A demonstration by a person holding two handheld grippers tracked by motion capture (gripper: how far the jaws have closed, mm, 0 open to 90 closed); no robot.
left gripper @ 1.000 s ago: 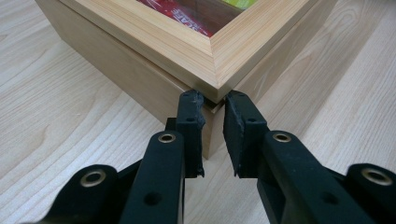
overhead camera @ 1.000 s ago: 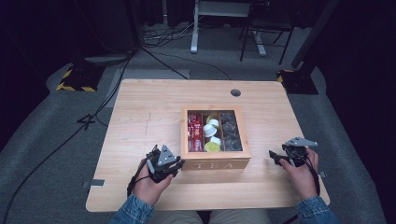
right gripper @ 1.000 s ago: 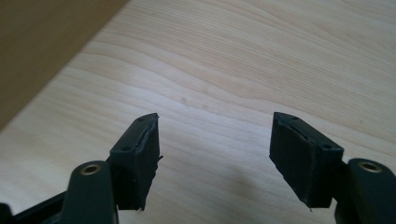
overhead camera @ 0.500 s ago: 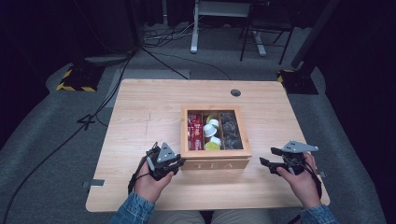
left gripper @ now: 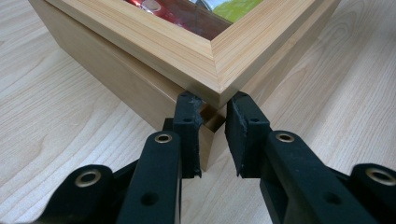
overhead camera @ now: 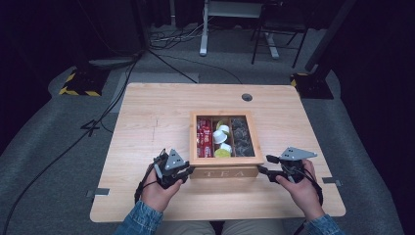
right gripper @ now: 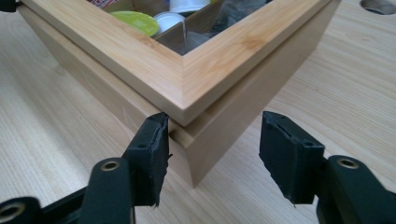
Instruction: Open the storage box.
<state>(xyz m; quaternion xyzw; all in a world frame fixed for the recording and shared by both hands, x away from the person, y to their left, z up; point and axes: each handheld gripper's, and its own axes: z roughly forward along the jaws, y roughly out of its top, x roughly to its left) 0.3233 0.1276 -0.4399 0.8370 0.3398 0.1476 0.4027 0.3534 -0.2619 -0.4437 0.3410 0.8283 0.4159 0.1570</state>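
Since a second ago your right gripper (overhead camera: 268, 165) has slid in from the lower right of the high view toward the near right corner of the tea box (overhead camera: 223, 171), and its fingers (right gripper: 150, 150) have just been closing: in the right gripper view they now stand spread either side of that corner, the left one touching or just beside the box's side under the lid's edge, the other clear of the wood. Your left gripper (overhead camera: 186, 170) sits where it was, at the box's near left corner; in the left gripper view its fingers (left gripper: 188, 125) pinch that corner just below the overhanging lid. The box has not shifted. It lies on the tabletop (overhead camera: 147, 117) a little right of centre in the high view, its front toward you with "TEA" lettered on it. It is pale wood with a framed lid whose window shows three compartments: red packets (overhead camera: 202, 137) at the left, white and yellow-green capsules (overhead camera: 221, 139) in the middle, dark ones (overhead camera: 241, 137) at the right. The lid's mitred corners overhang the base slightly.
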